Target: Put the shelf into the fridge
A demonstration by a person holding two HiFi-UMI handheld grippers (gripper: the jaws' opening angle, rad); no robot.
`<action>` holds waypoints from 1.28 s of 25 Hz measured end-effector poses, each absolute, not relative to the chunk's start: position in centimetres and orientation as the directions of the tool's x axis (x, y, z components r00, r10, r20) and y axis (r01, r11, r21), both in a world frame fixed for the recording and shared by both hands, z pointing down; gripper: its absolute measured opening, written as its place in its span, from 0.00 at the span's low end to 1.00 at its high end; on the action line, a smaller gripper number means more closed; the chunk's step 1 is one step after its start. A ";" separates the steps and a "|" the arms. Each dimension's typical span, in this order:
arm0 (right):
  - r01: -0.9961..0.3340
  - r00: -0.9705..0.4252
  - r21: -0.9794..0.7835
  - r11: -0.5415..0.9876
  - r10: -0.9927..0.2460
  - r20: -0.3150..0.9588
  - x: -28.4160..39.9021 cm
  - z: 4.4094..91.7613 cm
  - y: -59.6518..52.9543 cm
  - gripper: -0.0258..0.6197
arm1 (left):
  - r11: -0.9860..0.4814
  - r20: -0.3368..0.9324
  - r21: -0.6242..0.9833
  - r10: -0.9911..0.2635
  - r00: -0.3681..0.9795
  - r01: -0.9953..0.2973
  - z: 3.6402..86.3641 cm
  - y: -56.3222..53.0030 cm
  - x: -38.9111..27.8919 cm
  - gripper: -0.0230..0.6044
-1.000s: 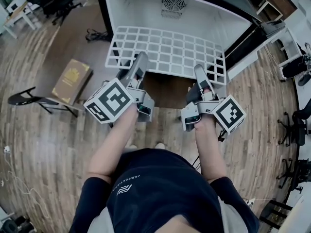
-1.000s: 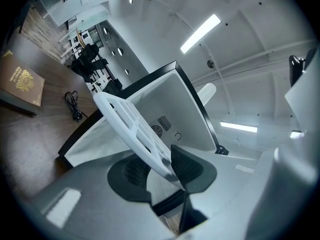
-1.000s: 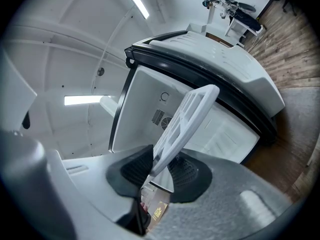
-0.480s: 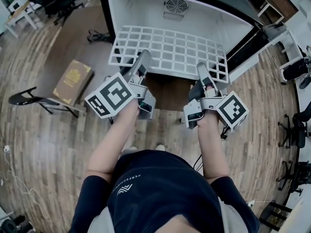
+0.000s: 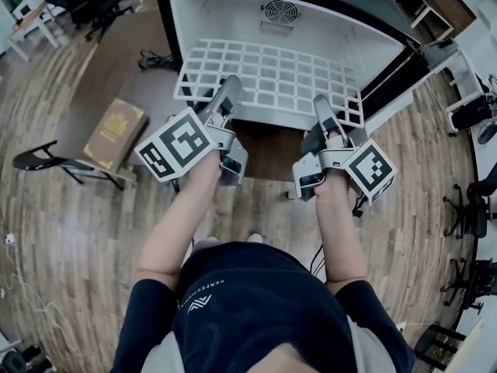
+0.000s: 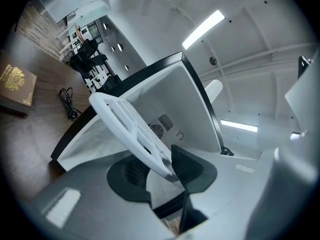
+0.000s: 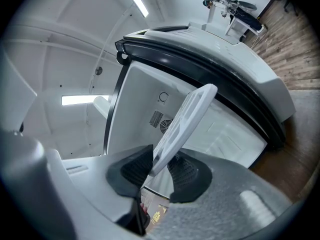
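1. At the fridge mouth, you hold the white grid shelf roughly level. Its far rows appear to lie inside the open fridge, and its near rail sits at the front lip.
2. Your left gripper is clamped on the near rail, left of centre. Its own view shows the rail seated between both pads.
3. Your right gripper grasps the same rail right of centre, pads pressed on the frame edge.
4. Reason for the grip, as judged: two holds well apart on one rail resist twist and corner sag, and they leave the far edge free to enter.
5. Both grippers point level toward the rear wall and its fan vent, which suits a straight push inward.
6. Risk: the shelf's near right corner sits close to the fridge's right side and may catch there.
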State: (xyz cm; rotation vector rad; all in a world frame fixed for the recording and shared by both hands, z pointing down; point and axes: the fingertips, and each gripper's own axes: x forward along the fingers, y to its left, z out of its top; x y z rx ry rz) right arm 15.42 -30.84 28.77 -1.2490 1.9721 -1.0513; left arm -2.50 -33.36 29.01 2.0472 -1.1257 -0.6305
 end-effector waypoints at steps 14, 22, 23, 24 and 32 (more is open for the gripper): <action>-0.465 -0.382 -0.852 0.241 -0.923 -0.053 15.6 29.4 -31.3 0.18 | -0.381 -0.080 0.745 -0.866 0.494 -0.547 29.6 -33.8 -2.4 0.26; -0.466 -0.381 -0.847 0.256 -0.922 -0.069 15.6 29.4 -31.2 0.18 | -0.403 -0.099 0.734 -0.860 0.501 -0.547 29.6 -33.8 -2.4 0.27; -0.471 -0.384 -0.841 0.265 -0.920 -0.075 15.5 29.3 -31.1 0.19 | -0.407 -0.102 0.734 -0.858 0.504 -0.544 29.6 -33.7 -2.3 0.27; -0.475 -0.389 -0.835 0.278 -0.917 -0.084 15.4 29.2 -31.0 0.21 | -0.413 -0.105 0.731 -0.855 0.508 -0.543 29.6 -33.7 -2.3 0.28; -0.489 -0.381 -0.821 0.295 -0.919 -0.103 15.2 29.7 -28.9 0.31 | -0.449 -0.119 0.694 -0.843 0.525 -0.563 29.9 -31.9 -2.3 0.33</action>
